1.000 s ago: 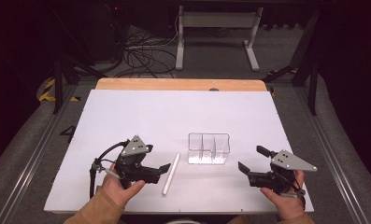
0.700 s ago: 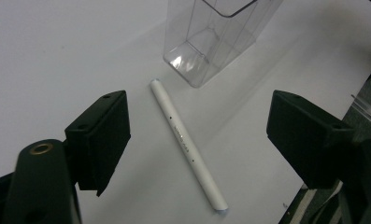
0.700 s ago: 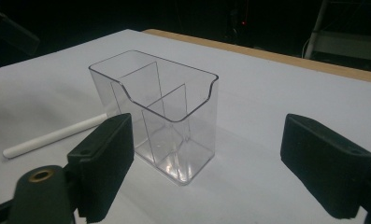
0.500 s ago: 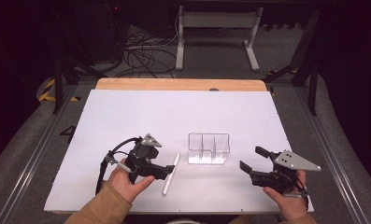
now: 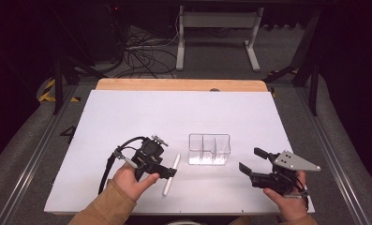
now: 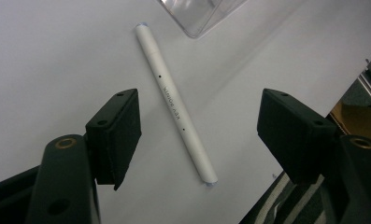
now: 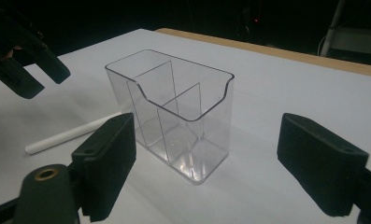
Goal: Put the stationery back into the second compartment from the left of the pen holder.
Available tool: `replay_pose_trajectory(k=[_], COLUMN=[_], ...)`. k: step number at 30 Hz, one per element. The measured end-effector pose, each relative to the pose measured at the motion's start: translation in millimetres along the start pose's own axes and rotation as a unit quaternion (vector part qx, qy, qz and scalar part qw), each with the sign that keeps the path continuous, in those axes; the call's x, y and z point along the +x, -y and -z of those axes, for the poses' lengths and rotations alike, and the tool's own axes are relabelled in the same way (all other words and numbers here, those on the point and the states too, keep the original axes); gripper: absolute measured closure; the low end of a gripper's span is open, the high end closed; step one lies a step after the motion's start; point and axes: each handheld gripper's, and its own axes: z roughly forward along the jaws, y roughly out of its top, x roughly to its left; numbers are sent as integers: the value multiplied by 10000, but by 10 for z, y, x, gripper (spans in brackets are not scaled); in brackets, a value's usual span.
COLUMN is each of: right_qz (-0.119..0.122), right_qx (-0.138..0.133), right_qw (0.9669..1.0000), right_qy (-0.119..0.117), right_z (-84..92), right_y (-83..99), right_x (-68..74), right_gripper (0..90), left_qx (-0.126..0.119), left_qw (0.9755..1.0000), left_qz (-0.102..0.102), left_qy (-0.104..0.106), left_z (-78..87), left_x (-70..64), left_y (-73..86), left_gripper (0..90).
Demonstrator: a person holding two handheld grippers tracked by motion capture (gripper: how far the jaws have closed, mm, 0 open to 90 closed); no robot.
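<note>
A white pen (image 5: 170,174) lies on the white table, just left of a clear plastic holder (image 5: 209,149) with three compartments. My left gripper (image 5: 167,170) hovers over the pen. In the left gripper view the pen (image 6: 174,100) lies slantwise between the two pads, which do not touch it, and my left gripper (image 6: 199,122) is open; its jaws have just been closing. My right gripper (image 5: 250,159) stands open to the right of the holder. It (image 7: 210,149) faces the holder (image 7: 174,112) with a wide gap and grips nothing. The pen (image 7: 66,136) shows behind the holder.
The white table top (image 5: 127,117) has bare room at the back and left. A wooden strip (image 5: 174,85) runs along its far edge. Beyond it are cables and a metal stand on a dark floor. The left gripper's jaws (image 7: 24,56) show at the upper left of the right gripper view.
My left hand has slid right, from beside the pen to over it, and its jaws stand narrower. The right hand has stayed where it was.
</note>
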Motion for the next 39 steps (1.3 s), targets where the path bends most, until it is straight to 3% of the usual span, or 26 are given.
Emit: replay_pose_trajectory(k=[9,19,39], right_qz=[-10,-10,1], right_qx=[-17,7,30], right_qw=[10000,10000,10000], right_qy=[-40,-33,-56], right_z=[-18,-21,-26], right_y=[-12,-7,11], right_x=[-12,-11,-14], right_gripper=[201,201,204], left_qx=[108,158,550], left_qw=[9998,9994,9963], left_qz=[161,18,82], left_qy=[91,-302,-654], left_z=[-68,-162,-495], left_x=[-22,-43,-28], left_y=[-31,-61,-191], left_gripper=[340,349,444])
